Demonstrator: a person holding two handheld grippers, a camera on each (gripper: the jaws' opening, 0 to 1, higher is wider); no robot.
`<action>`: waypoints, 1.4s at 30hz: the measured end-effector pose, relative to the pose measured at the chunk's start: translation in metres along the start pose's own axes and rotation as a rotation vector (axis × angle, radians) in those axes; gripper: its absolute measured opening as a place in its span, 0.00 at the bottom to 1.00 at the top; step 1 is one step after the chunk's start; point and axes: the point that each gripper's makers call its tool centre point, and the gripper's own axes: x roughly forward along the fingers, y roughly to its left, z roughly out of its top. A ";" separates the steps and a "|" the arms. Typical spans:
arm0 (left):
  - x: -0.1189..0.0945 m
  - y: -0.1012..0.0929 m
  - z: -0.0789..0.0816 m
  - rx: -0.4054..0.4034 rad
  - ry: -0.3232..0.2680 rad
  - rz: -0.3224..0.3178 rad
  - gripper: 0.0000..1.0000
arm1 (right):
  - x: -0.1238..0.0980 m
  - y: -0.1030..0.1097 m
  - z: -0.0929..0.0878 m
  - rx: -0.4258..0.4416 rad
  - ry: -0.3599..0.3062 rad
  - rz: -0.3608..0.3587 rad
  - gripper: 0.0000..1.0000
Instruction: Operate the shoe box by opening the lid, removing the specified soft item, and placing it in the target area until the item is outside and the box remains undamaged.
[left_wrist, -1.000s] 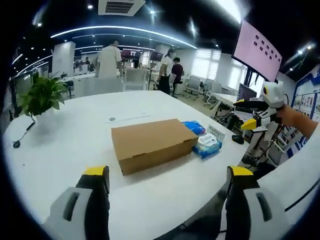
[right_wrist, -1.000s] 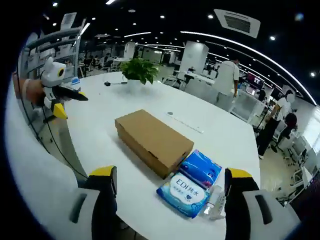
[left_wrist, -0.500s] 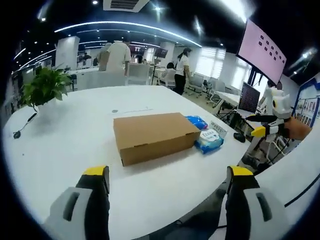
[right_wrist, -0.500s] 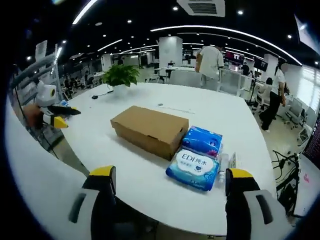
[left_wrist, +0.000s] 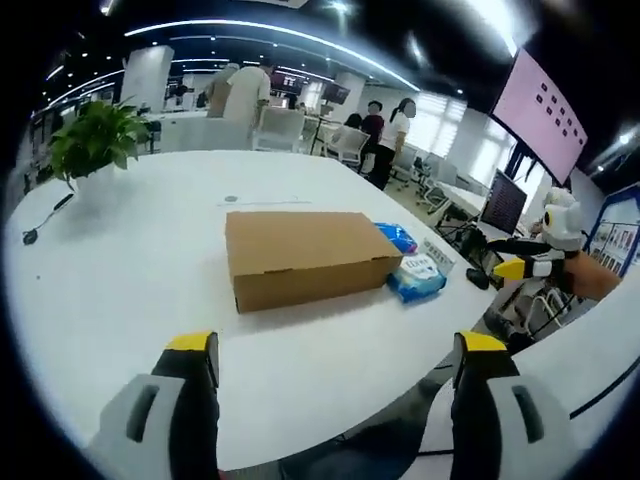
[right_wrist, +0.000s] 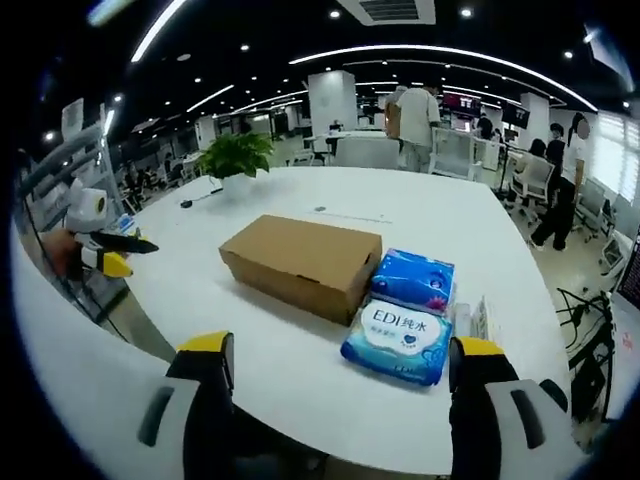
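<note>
Both tongs are spread wide and hold nothing. Left gripper (left_wrist: 335, 375) shows its yellow-tipped jaws at 7 and 5 o'clock of the left gripper view, above the near edge of the table; right gripper (right_wrist: 340, 375) shows the same in the right gripper view. Each also appears small in the other's view: the right gripper at 3 o'clock of the left gripper view, the left gripper at 9 o'clock of the right gripper view.

White table (left_wrist: 120, 260) takes up most of both views. On it, near centre, sits the brown shoe box (left_wrist: 305, 255) with its lid closed and flat. Against the box's side, at 3 o'clock of it in the left gripper view, lie two soft tissue packs: a blue pack (right_wrist: 413, 280) touching the box, and a white-and-blue pack (right_wrist: 398, 340) marked "EDI" beside it. A small standing card (right_wrist: 481, 320) is just beyond the packs. A potted plant (left_wrist: 95, 140) stands at 10 o'clock on the table, well apart from the box. People (right_wrist: 415, 115) stand far behind.
</note>
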 end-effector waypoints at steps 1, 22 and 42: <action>0.001 0.000 0.001 -0.006 -0.002 0.002 0.99 | 0.001 -0.001 0.000 -0.005 -0.001 -0.002 0.90; 0.015 -0.002 0.007 -0.012 0.013 -0.023 0.95 | 0.010 -0.003 -0.007 0.026 -0.002 0.000 0.90; 0.018 -0.011 0.007 -0.007 0.006 -0.014 0.98 | 0.011 -0.004 -0.017 0.015 0.028 0.014 0.89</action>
